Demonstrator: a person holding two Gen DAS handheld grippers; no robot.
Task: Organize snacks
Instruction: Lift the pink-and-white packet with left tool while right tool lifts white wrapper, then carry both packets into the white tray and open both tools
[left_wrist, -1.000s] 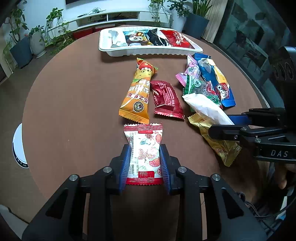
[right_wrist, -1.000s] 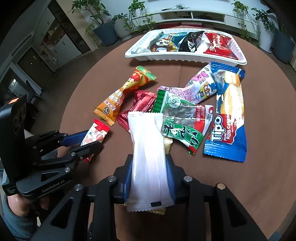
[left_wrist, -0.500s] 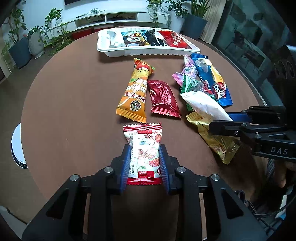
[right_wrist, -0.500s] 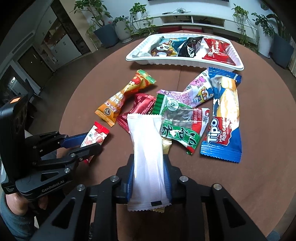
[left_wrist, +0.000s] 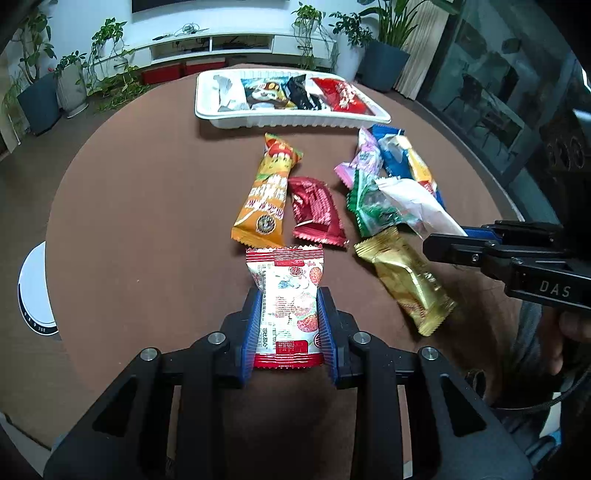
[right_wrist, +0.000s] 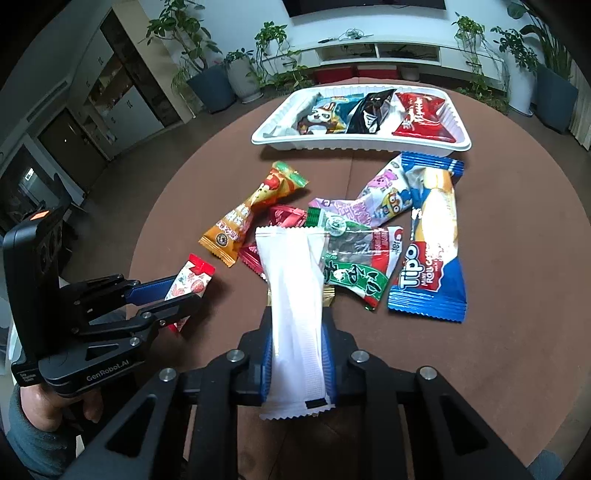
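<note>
Four packets lie in the white tray (left_wrist: 291, 120) at the far side of my round brown surface (left_wrist: 147, 221) in the left wrist view: a pale one at its left end, a panda-print one, a black one and a red one. My left hand-held gripper (left_wrist: 289, 325) is clamped on the red-and-white snack packet (left_wrist: 288, 295), whose far end reaches toward an orange packet (left_wrist: 266, 195) and a dark red packet (left_wrist: 316, 210). A gold packet (left_wrist: 404, 277) lies fully exposed to the right, near my right hand-held gripper (left_wrist: 443, 242).

From the right wrist view, the tray (right_wrist: 362, 142) shows the same row, though its pale packet is mostly hidden by the near rim. My right hand-held gripper (right_wrist: 297, 354) pinches a plain white packet (right_wrist: 293, 302), which covers nearly all of the gold one. Only this view shows the blue Tipo packet (right_wrist: 430, 266) face-on, a green packet (right_wrist: 354, 258) touching its left edge, and a cartoon-print packet (right_wrist: 373, 199) beyond.
</note>
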